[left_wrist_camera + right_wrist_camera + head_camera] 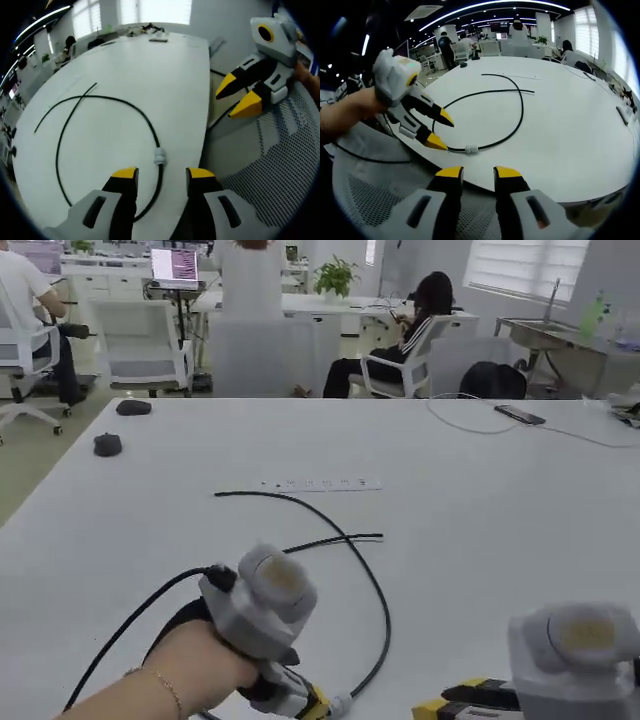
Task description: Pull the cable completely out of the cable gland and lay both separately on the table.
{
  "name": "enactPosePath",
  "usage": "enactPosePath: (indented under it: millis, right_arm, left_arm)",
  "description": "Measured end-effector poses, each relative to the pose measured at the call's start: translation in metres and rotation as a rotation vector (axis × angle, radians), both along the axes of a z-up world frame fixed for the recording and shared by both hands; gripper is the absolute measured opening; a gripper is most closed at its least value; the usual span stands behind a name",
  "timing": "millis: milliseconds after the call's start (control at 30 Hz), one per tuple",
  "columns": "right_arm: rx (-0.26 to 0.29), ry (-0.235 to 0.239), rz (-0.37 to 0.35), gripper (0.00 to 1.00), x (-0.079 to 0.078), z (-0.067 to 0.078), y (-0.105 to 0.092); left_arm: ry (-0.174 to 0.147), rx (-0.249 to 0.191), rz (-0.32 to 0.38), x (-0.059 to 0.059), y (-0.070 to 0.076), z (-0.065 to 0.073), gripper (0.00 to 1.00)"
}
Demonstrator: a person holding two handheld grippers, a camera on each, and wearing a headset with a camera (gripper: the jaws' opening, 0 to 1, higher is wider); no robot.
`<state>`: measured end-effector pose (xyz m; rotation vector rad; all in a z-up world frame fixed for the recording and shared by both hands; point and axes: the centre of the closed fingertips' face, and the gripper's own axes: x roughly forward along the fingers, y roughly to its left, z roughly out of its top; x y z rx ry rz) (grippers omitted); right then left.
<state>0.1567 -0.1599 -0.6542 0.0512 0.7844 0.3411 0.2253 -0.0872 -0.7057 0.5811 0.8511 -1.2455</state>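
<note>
A long black cable (386, 605) loops over the white table (480, 540), with one free end near the middle. A small white cable gland (341, 705) sits on the cable near the table's front edge. My left gripper (318, 706), held in a hand, points at the gland from the left. In the left gripper view the gland (159, 156) lies just ahead of the open left gripper (162, 175), untouched, with the cable (145, 117) threaded through it. My right gripper (422, 708) hovers off the table's front edge. The right gripper (478, 172) is open and empty, short of the gland (471, 149).
Two dark mouse-like objects (107, 444) (133, 407) lie at the table's far left. A phone (520, 415) with a white lead lies at the far right. A pale label strip (320, 483) lies mid-table. Office chairs and seated people are beyond the table.
</note>
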Motion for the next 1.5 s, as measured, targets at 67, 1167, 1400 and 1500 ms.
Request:
enactPosePath:
  millis: [67, 1167, 1400, 1500]
  right_arm:
    - [0.001, 0.001, -0.001, 0.24, 0.0, 0.0, 0.0]
    - [0.011, 0.044, 0.045, 0.28, -0.005, -0.006, 0.006]
    - [0.017, 0.087, 0.155, 0.36, -0.009, -0.007, 0.013]
    - [-0.036, 0.116, 0.253, 0.31, -0.009, -0.003, 0.014]
  left_arm:
    - [0.042, 0.046, -0.001, -0.001, -0.005, -0.019, 0.4]
    - [-0.08, -0.046, -0.052, 0.008, 0.011, 0.032, 0.17]
    - [-0.19, -0.056, -0.038, 0.001, 0.057, 0.065, 0.16]
    - [-0.234, -0.069, -0.06, -0.007, 0.071, 0.074, 0.16]
